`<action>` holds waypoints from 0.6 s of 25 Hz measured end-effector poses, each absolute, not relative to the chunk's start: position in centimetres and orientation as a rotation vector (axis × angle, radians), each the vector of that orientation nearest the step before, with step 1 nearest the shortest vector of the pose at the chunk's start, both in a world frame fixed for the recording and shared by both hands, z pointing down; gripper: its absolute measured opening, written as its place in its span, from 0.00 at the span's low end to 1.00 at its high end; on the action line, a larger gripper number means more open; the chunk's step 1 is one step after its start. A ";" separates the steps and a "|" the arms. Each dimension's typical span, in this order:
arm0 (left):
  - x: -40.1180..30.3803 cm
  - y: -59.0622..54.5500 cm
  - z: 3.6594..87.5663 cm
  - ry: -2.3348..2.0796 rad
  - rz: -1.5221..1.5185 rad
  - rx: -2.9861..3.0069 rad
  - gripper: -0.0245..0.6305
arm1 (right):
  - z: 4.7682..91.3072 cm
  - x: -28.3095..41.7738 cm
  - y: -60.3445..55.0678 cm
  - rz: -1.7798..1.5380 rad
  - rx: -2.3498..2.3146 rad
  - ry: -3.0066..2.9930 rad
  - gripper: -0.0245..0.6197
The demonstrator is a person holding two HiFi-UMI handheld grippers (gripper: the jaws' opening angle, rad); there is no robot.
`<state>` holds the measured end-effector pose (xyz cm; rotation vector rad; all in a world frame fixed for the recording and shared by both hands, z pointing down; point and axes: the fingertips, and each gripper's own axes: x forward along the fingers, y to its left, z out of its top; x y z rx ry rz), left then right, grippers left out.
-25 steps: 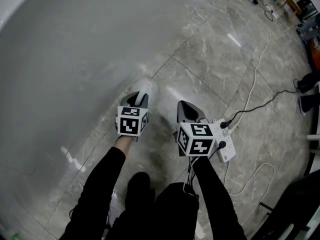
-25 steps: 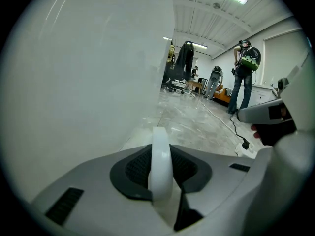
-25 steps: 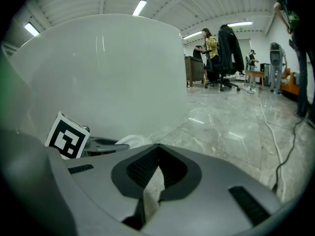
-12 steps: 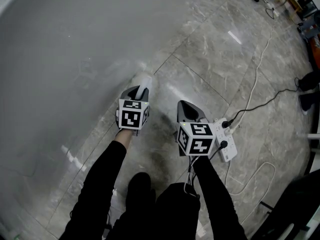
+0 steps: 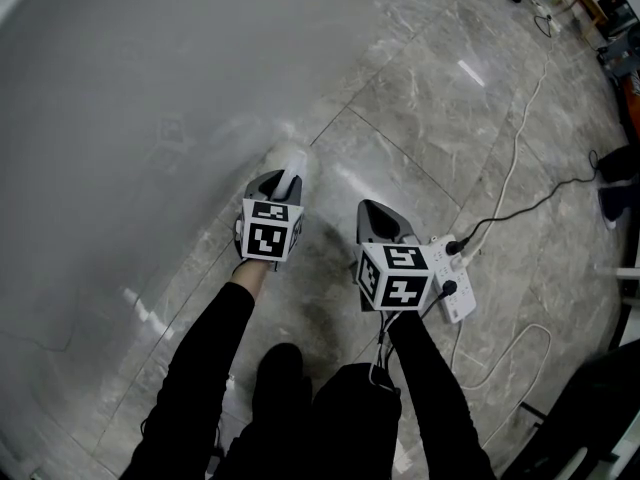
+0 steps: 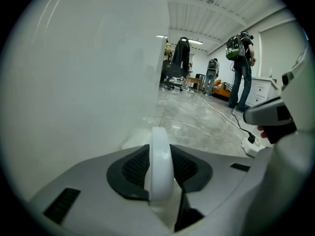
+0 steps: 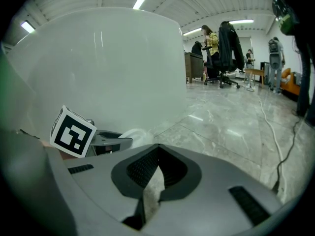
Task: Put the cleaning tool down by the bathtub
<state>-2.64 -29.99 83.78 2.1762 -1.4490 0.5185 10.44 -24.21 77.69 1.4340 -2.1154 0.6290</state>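
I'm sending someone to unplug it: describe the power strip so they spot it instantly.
From the big white bathtub, cross the grey marble floor to the person's right gripper. Beside it lies the power strip, the only white slab, with two black plugs and trailing cables.

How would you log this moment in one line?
left gripper: pads on cleaning tool handle, jaws have just been opening | cleaning tool: low beside bathtub | right gripper: shut, empty

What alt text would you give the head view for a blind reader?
Looking down, the left gripper holds a white cleaning tool beside a white bathtub, its jaws having just been opening slightly. The right gripper hangs empty near a power strip on the grey stone floor.
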 end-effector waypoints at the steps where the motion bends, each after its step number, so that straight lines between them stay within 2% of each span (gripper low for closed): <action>1: -2.6 -29.9 83.7 -1.452 0.518 2.176 0.21 | 77.6 10.5 -24.2 0.627 1.434 -2.117 0.04; 7: -2.5 -29.6 82.5 -1.460 0.500 2.185 0.27 | 77.2 10.6 -24.1 0.616 1.441 -2.115 0.04; 15: -2.5 -26.5 77.5 -1.451 0.418 2.261 0.27 | 75.7 10.5 -23.3 0.617 1.456 -2.139 0.04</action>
